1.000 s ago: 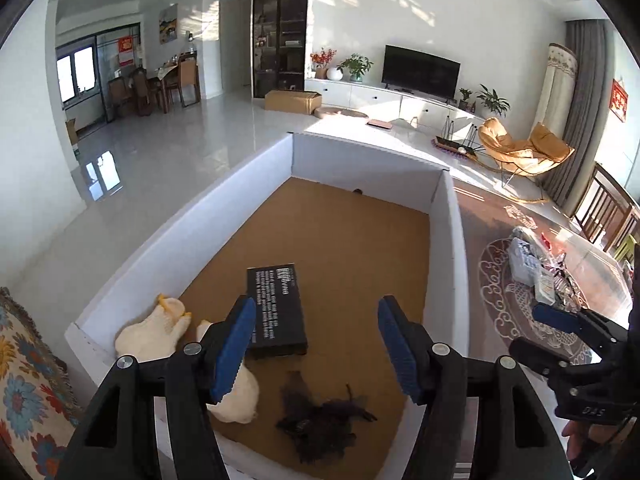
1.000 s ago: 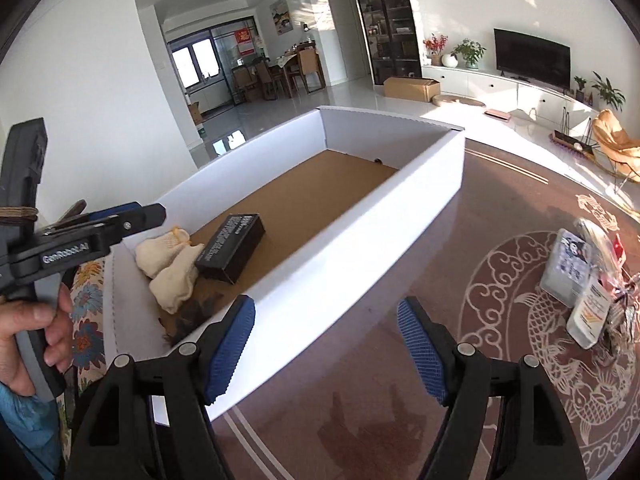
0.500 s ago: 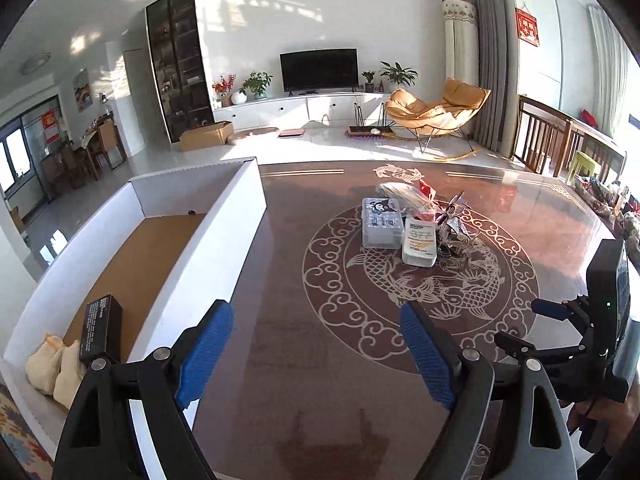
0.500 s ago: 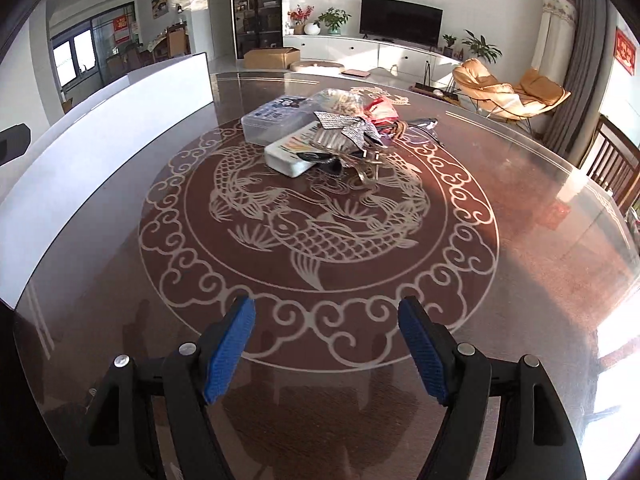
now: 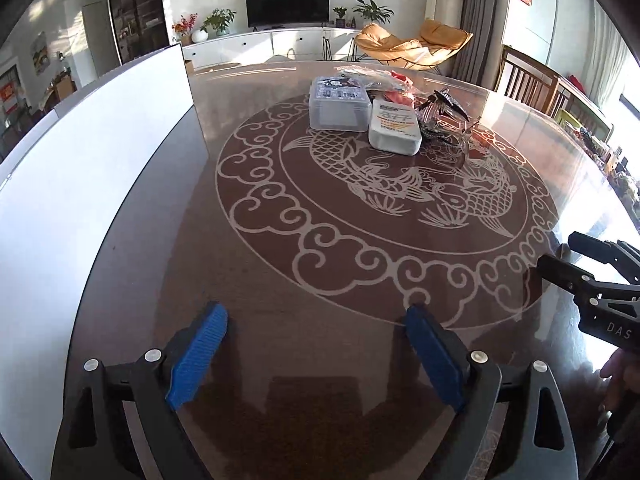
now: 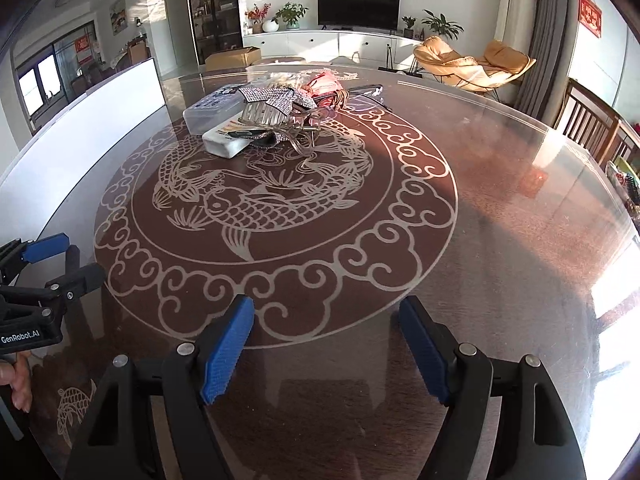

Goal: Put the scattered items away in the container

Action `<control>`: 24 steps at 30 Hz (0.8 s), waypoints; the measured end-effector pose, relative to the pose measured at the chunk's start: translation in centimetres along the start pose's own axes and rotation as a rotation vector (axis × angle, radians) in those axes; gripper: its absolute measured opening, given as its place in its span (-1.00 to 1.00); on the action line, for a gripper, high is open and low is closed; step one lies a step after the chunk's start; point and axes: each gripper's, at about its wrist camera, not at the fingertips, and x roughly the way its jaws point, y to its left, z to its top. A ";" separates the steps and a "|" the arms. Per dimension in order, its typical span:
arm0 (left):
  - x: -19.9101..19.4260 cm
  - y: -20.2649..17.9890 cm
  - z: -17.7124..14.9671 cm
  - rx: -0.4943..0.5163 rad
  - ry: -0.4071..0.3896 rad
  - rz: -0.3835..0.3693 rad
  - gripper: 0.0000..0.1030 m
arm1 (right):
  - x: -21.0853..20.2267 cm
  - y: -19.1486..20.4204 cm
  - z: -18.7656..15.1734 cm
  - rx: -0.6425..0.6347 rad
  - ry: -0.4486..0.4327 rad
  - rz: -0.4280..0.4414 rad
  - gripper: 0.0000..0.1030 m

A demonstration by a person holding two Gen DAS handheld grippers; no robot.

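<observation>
A pile of scattered items lies at the far side of the round table: a clear plastic box (image 5: 338, 104), a white flat pack (image 5: 394, 126), a sparkly hair clip (image 6: 272, 102) and pink wrapped bits (image 6: 324, 86). The white-walled container (image 5: 100, 152) stands along the table's left edge; its inside is hidden. My left gripper (image 5: 316, 356) hovers over the near table, jaws opening wide, nothing between them. My right gripper (image 6: 326, 346) hovers beside it, open and empty. Both are well short of the pile.
The glass-topped table (image 6: 500, 220) carries a fish and cloud pattern. Wooden chairs (image 5: 532, 84) stand at its right rim. A hand (image 6: 18, 380) holds the left tool at the right wrist view's left edge. Living-room furniture lies beyond.
Both grippers swung from over the container's inside to the open table facing the pile. The left gripper's jaws spread wider and it dropped lower. The right one barely moved in the last half second.
</observation>
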 end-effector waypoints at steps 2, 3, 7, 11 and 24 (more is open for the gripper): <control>0.1 -0.4 0.1 0.019 0.012 -0.003 1.00 | 0.0 0.0 0.0 0.000 0.000 0.001 0.49; -0.1 -0.4 0.1 0.016 0.011 -0.003 1.00 | 0.0 0.0 0.0 0.001 0.001 0.002 0.50; -0.2 -0.4 0.1 0.012 0.009 0.000 1.00 | 0.1 0.1 0.0 0.001 0.001 0.004 0.51; -0.1 -0.4 0.2 0.011 0.010 0.001 1.00 | 0.1 0.1 0.0 0.001 0.001 0.003 0.51; -0.2 -0.4 0.2 0.011 0.010 0.001 1.00 | 0.1 0.1 0.0 0.001 0.001 0.003 0.52</control>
